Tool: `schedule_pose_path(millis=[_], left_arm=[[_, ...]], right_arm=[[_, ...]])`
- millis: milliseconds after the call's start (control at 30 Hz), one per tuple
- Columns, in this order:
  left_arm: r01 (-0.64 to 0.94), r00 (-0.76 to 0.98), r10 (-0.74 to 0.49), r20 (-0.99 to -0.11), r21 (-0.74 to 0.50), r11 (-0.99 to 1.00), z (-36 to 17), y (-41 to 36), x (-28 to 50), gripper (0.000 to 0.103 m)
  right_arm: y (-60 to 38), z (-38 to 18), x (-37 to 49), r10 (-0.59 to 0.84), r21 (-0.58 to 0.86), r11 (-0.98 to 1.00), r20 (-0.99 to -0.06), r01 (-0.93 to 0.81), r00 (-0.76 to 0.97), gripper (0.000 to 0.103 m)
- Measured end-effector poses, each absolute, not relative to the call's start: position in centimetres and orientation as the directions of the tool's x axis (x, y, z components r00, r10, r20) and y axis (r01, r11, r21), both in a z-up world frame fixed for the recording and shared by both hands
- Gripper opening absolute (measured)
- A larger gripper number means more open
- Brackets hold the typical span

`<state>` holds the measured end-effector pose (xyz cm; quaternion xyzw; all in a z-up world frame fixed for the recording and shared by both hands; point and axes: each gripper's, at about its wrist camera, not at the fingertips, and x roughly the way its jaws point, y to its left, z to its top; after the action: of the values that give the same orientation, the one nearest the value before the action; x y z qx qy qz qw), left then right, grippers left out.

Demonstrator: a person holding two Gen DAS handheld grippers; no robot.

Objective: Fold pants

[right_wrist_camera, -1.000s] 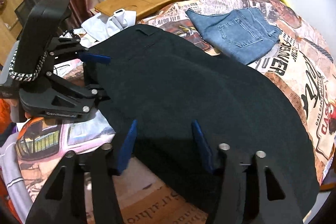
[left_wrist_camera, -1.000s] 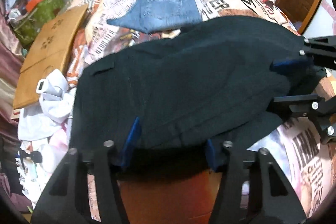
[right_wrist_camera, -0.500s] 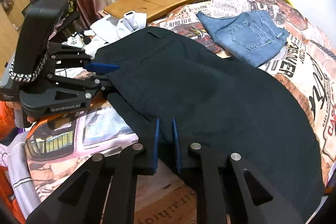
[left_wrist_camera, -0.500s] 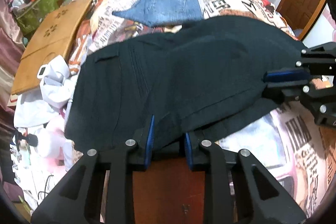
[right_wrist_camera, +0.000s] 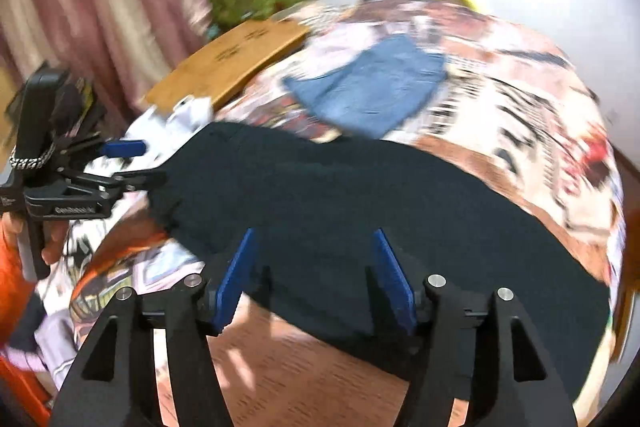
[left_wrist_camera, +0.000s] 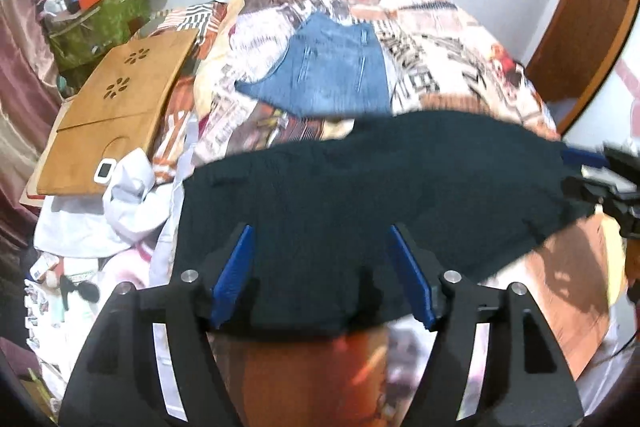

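Black pants (left_wrist_camera: 360, 195) lie flat across the bed's (left_wrist_camera: 460, 67) near edge. Both grippers, left (left_wrist_camera: 322, 275) and right (right_wrist_camera: 314, 277), are wide open, holding nothing. Soft, floppy cloth; best grabbed at the near edge.

We see the black pants (left_wrist_camera: 360, 195) spread flat and wide across the patterned bed (left_wrist_camera: 460, 67), near its front edge, doubled over, with the blue jeans (left_wrist_camera: 332, 71) lying beyond them.
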<state>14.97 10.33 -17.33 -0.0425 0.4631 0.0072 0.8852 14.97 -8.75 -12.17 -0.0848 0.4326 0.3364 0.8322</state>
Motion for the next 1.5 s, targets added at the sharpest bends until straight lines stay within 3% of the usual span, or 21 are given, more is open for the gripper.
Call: schedule_pose_path(millis=[100, 167, 433, 800, 1100, 1500], left_arm=[[-0.040, 0.572, -0.048, -0.819, -0.086, 0.996, -17.4, 9.6, 17.4, 0.077], [-0.025, 0.554, -0.053, -0.831, -0.080, 0.997, -18.1, 8.7, 18.9, 0.077], [0.086, 0.401, -0.053, -0.914, -0.020, 0.996, -24.2, 3.9, 22.1, 0.078], [0.149, 0.430, -0.065, -0.900, 0.001, 0.989, -22.5, 3.2, 20.2, 0.077], [0.178, 0.418, -0.083, -0.905, -0.008, 0.984, -21.8, -0.8, 23.9, 0.077], [0.288, 0.389, -0.082, -0.917, 0.036, 0.957, -23.0, -8.2, 26.9, 0.078]], right_arm=[[-12.4, -12.0, 15.8, 0.466, 0.184, 0.818, -0.768, -0.545, 0.440, 0.061], [-14.8, -12.7, 16.5, 0.435, 0.199, 0.857, -0.772, -0.475, 0.463, 0.071], [-19.9, -18.6, 19.1, 0.390, 0.299, 0.914, -0.834, -0.276, 0.391, 0.072], [-22.1, -17.9, 16.1, 0.488, 0.401, 0.870, -0.783, -0.287, 0.386, 0.073], [-30.6, -17.1, 13.5, 0.385, 0.440, 0.897, -0.748, -0.030, 0.541, 0.073], [-37.5, -21.5, 11.2, 0.338, 0.490, 0.857, -0.769, 0.161, 0.542, 0.073]])
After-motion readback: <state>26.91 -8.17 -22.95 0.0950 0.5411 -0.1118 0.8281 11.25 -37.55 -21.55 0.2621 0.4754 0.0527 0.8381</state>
